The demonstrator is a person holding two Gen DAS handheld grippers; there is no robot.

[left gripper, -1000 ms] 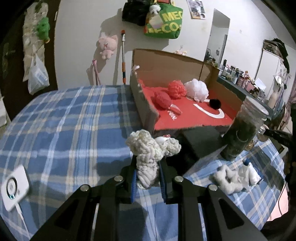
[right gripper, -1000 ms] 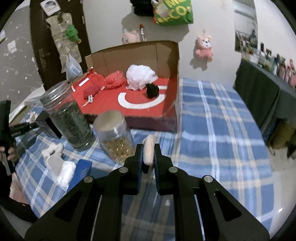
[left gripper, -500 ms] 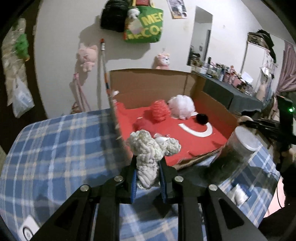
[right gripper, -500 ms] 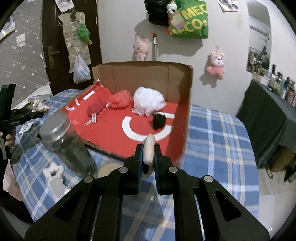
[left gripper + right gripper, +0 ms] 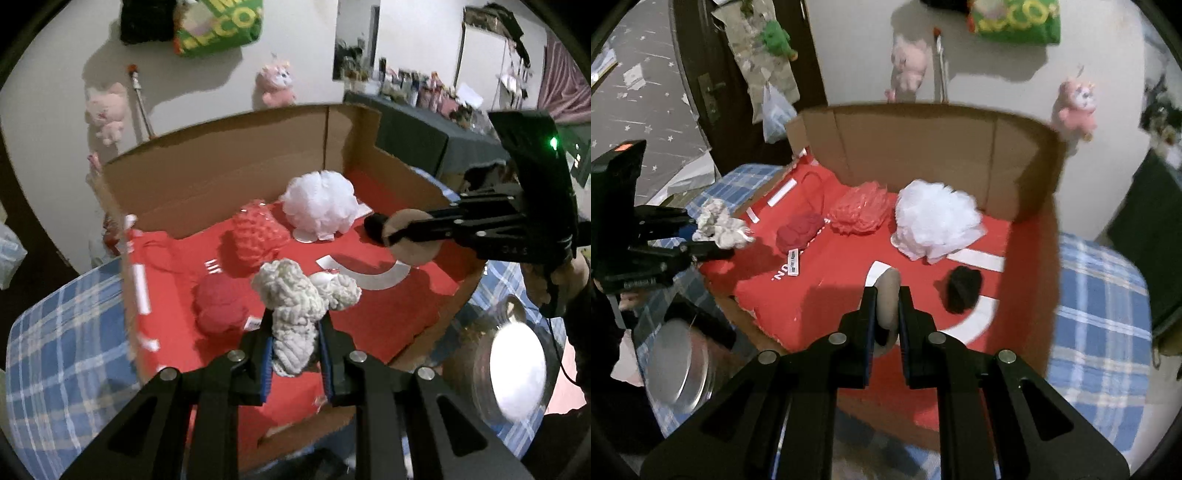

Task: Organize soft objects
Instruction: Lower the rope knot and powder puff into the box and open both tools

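Observation:
My left gripper (image 5: 295, 325) is shut on a cream knitted soft toy (image 5: 291, 295) and hangs over the near left part of the cardboard box (image 5: 229, 184) with a red lining. My right gripper (image 5: 887, 295) is shut on a flat round beige pad (image 5: 888, 282) above the box's near middle. Inside the box lie a white pouf (image 5: 936, 225), a coral pouf (image 5: 860, 212), a dark red ball (image 5: 799, 232) and a black pompom (image 5: 962, 290). Each gripper appears in the other's view: the right gripper (image 5: 399, 232) with its pad, and the left gripper (image 5: 709, 238) with the toy (image 5: 720, 225).
The box stands on a blue plaid tablecloth (image 5: 66, 350). A glass jar with a metal lid (image 5: 517, 373) stands close to the box's near edge, between the two hands. Plush toys and a green bag hang on the wall behind. A dark shelf (image 5: 417, 129) stands at the right.
Both grippers have travelled forward and a little up, from over the tablecloth and jars to over the box, each still holding its object. The left gripper has rolled somewhat.

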